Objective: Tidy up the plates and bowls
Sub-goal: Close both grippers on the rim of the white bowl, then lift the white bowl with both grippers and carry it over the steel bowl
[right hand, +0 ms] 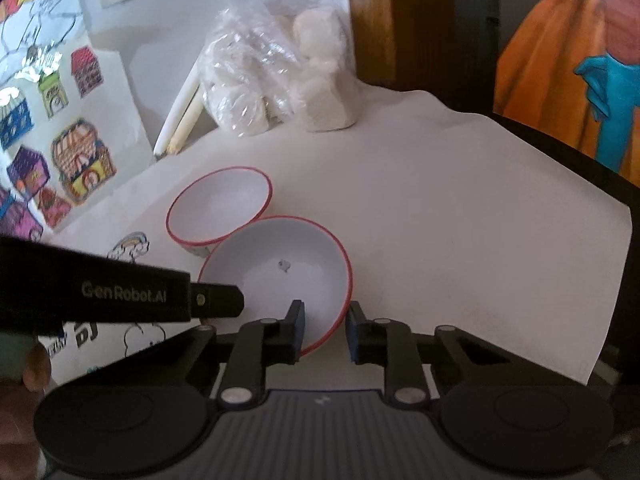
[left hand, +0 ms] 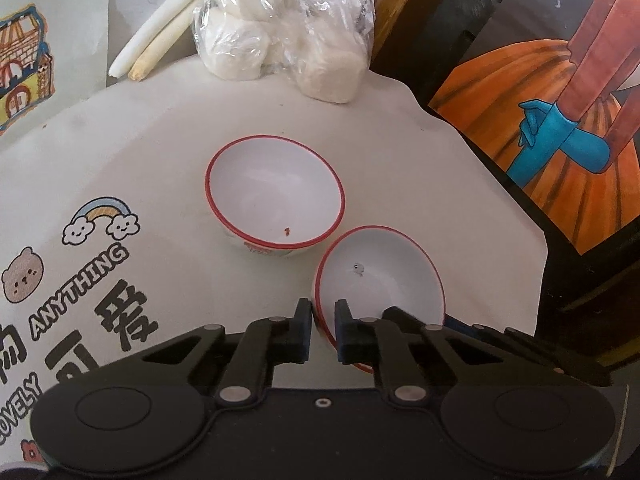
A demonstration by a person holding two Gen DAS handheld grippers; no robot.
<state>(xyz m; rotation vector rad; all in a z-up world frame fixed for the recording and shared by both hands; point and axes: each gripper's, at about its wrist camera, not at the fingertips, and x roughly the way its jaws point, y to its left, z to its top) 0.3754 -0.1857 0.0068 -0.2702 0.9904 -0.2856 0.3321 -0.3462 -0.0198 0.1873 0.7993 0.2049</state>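
Free room: the bare white desk (right hand: 460,216) lies open across the right half of the right wrist view, from the near bowl (right hand: 296,268) out to the desk's edge.

Obstacles: the far bowl (left hand: 275,190) stands just beside the near bowl, rims nearly touching, so no passage between them. A plastic bag of white lumps (left hand: 284,32) and two pale sticks (left hand: 156,40) occupy the top centre. An illustrated panel (right hand: 68,140) stands along the upper left. Dark framed pictures (left hand: 560,120) bound the right.
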